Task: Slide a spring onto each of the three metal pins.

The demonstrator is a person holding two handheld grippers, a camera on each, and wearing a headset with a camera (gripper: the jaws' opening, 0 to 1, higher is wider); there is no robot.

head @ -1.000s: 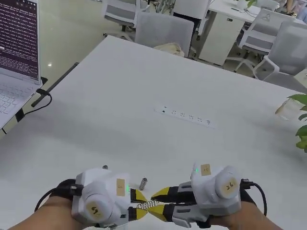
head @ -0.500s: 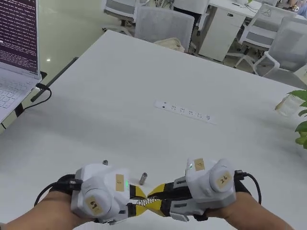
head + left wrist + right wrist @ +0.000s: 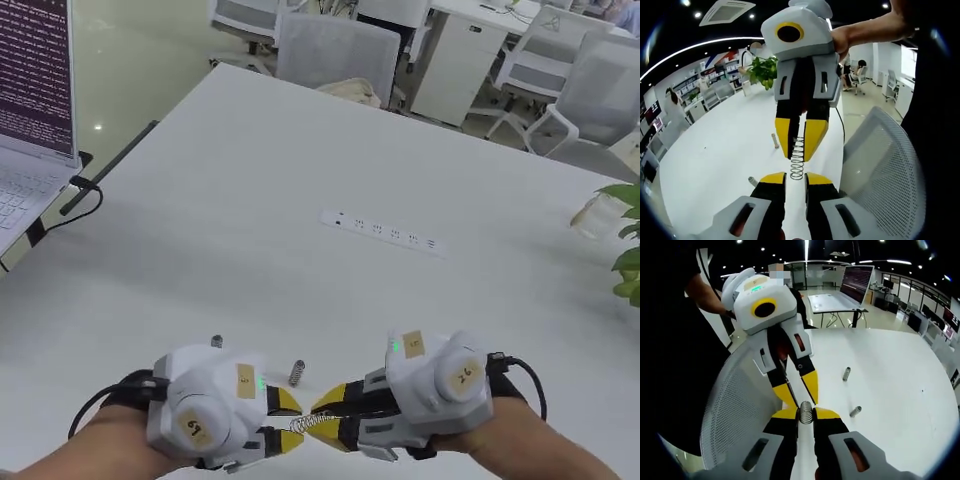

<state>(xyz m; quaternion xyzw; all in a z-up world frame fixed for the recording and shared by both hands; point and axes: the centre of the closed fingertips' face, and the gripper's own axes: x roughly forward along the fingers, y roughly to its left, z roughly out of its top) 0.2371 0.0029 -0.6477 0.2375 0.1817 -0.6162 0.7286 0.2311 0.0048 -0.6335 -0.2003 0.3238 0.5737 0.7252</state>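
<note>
A small steel spring point(image 3: 308, 424) hangs between the tips of my two grippers near the table's front edge. My right gripper point(image 3: 320, 420) is shut on the spring point(image 3: 806, 415), which I see end-on between its yellow tips. My left gripper point(image 3: 293, 426) faces it tip to tip and holds a thin metal pin point(image 3: 787, 382) that points into the coil. From the left gripper point(image 3: 796, 178), the spring point(image 3: 797, 165) runs up between the right gripper's jaws. Two other pins point(image 3: 297, 372) point(image 3: 217, 341) with springs on them stand on the table just beyond.
A white power strip point(image 3: 380, 231) lies mid-table. An open laptop point(image 3: 35, 110) sits at the far left with a black cable point(image 3: 90, 190) beside it. A plant point(image 3: 625, 240) is at the right edge. Office chairs stand beyond the table's far end.
The two grippers closed in tip to tip, then eased slightly apart, with the spring still between them. The head camera shifted a little.
</note>
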